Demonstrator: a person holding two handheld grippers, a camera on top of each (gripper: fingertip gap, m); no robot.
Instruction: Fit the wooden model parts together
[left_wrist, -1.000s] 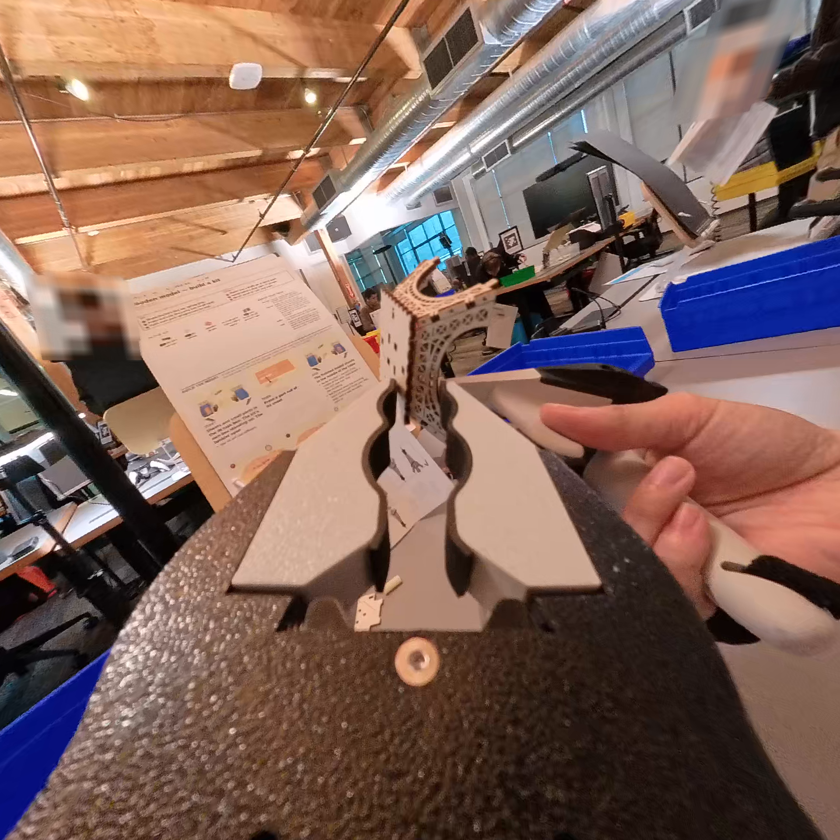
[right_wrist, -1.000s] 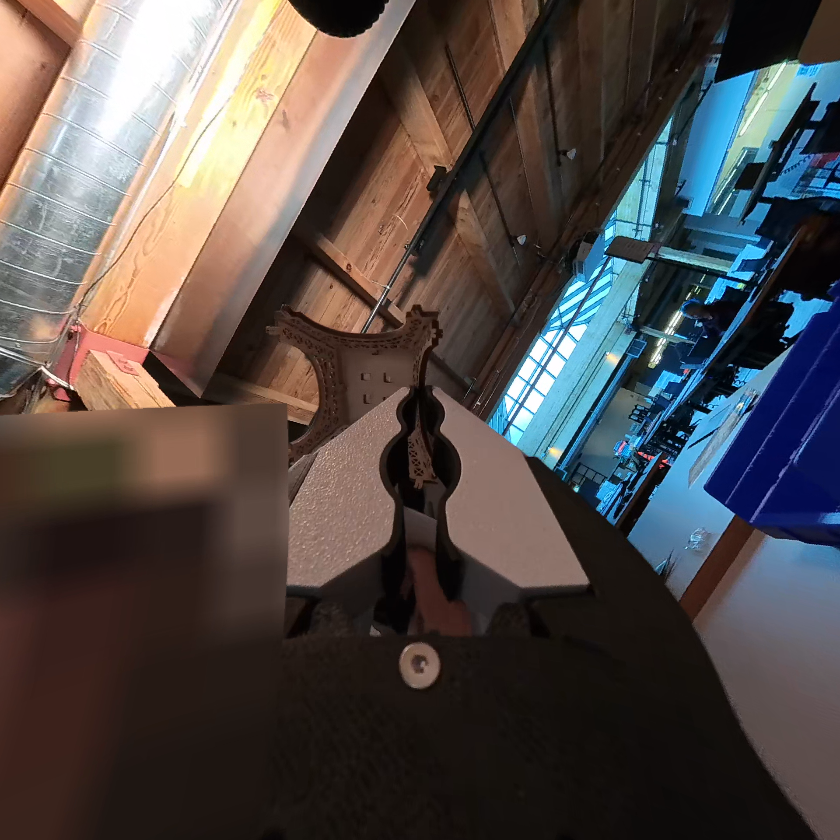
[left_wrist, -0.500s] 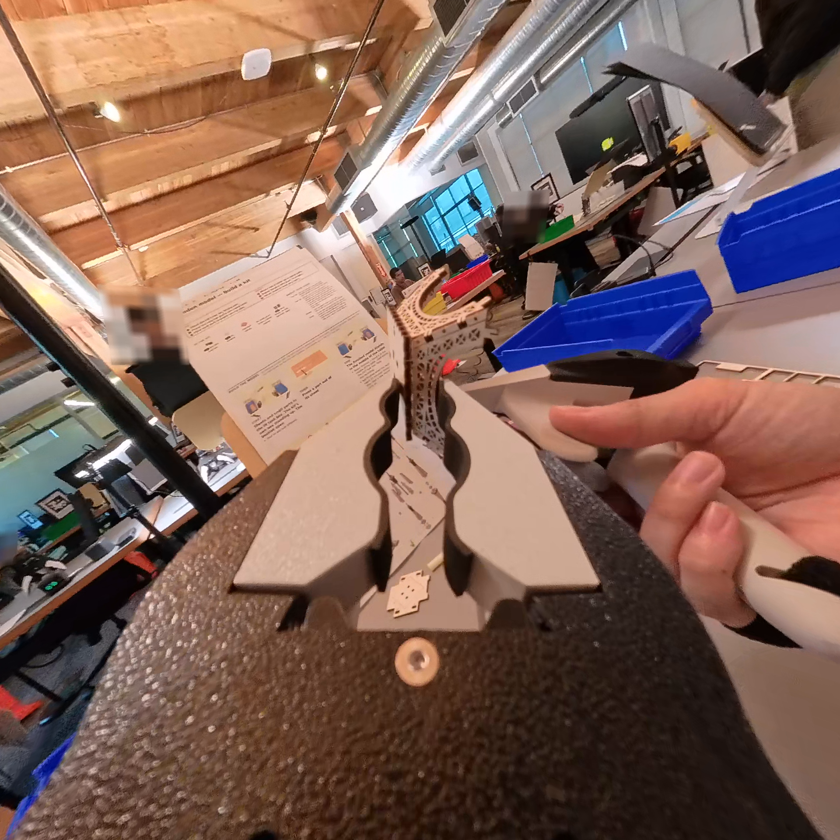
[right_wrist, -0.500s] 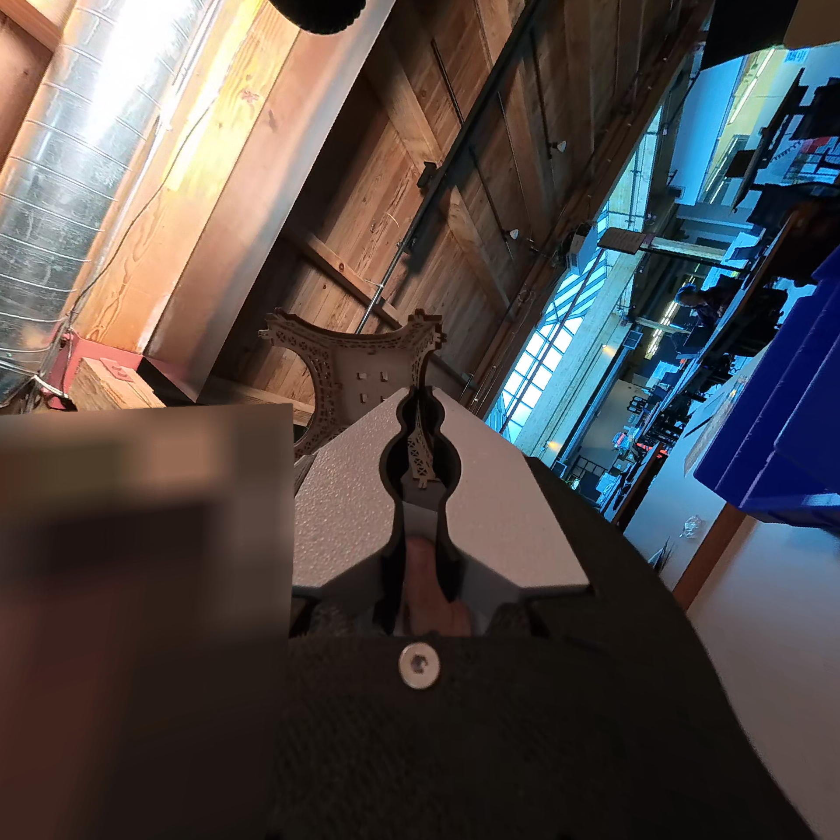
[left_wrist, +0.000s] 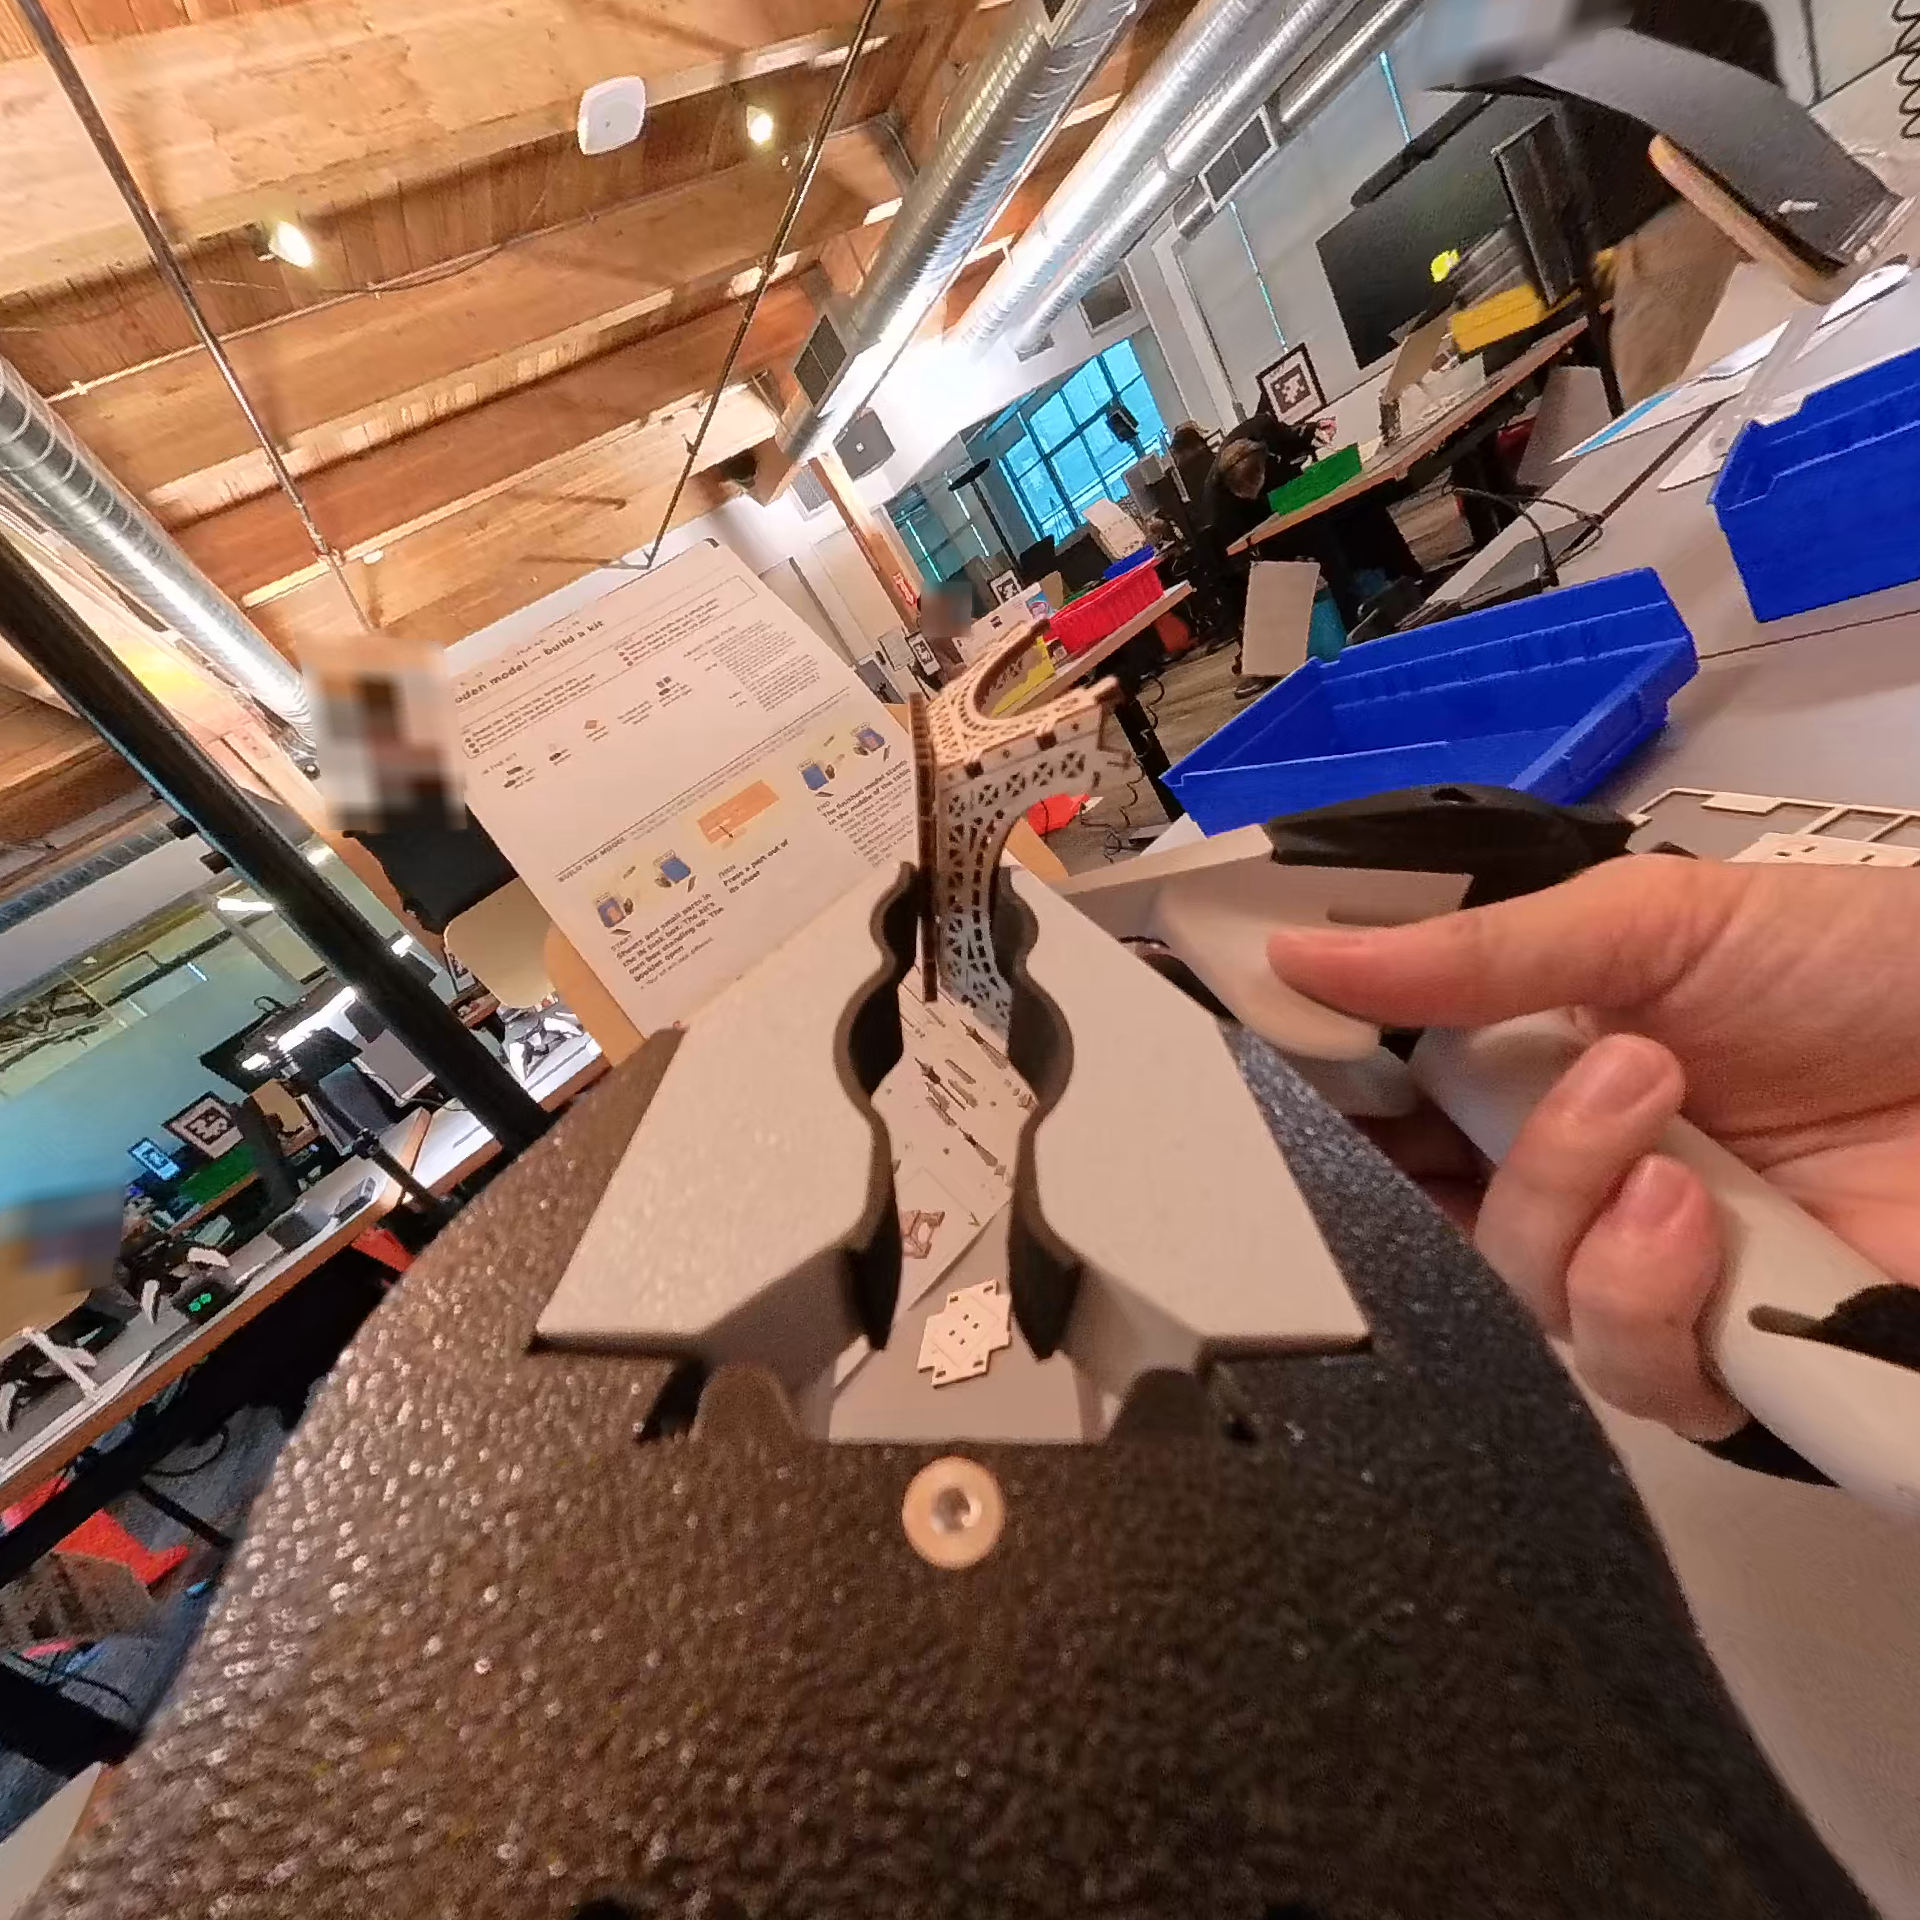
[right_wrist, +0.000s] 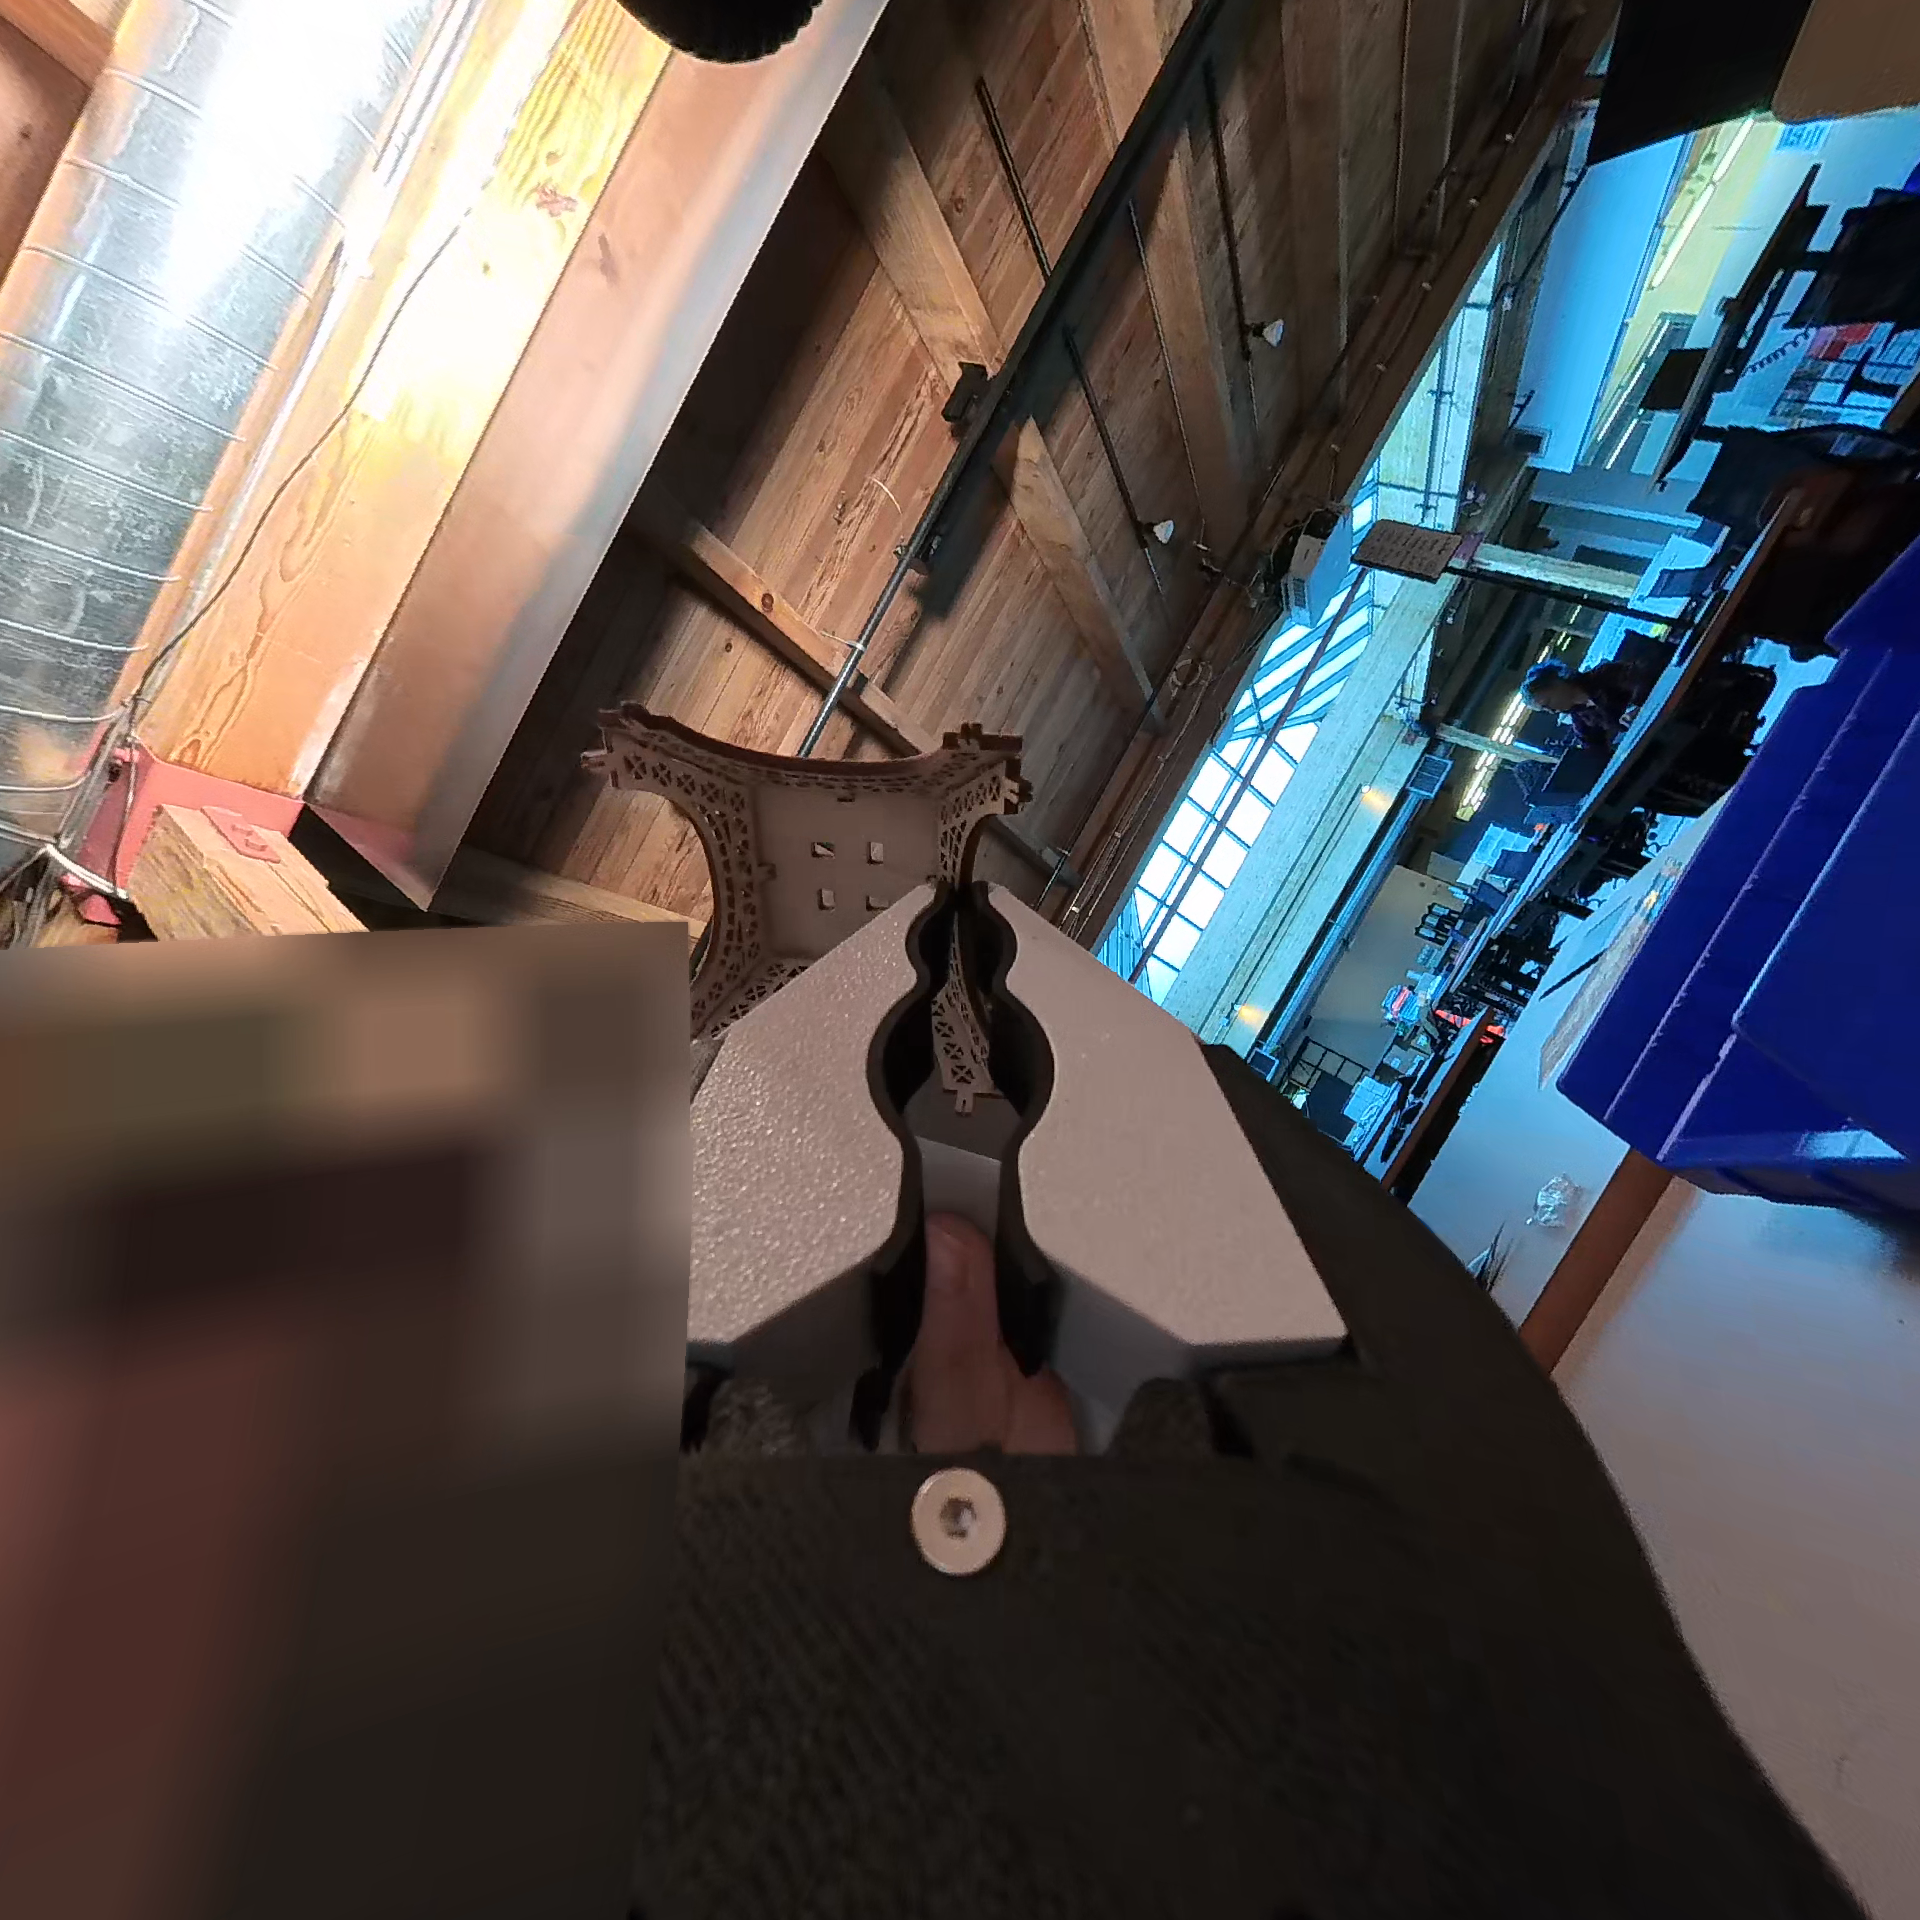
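Observation:
In the left wrist view my left gripper (left_wrist: 956, 894) is shut on a pale wooden lattice tower model (left_wrist: 1003, 774), which stands upright from the fingertips. My right gripper (left_wrist: 1351, 883), held by a hand (left_wrist: 1662, 1039), reaches the tower from the right; its tips are hidden behind my left finger. In the right wrist view my right gripper (right_wrist: 961, 899) is shut on a thin lattice side piece (right_wrist: 961, 1029) at one leg of the tower (right_wrist: 800, 831). A small flat wooden square (left_wrist: 966, 1335) lies on a printed sheet (left_wrist: 956, 1122) below.
An instruction sheet (left_wrist: 665, 790) stands behind the tower. Two blue bins (left_wrist: 1455, 717) (left_wrist: 1829, 488) and a punched-out wooden part sheet (left_wrist: 1787, 831) sit on the grey table at the right. A black pole (left_wrist: 260, 831) rises on the left. A blue bin (right_wrist: 1787, 935) shows at the right. Left and right tips are no more than a few centimetres apart.
The left view has swung, so the background shifted and the small wooden square came into view between the fingers. Both grippers kept hold; the tower turned slightly in the right view.

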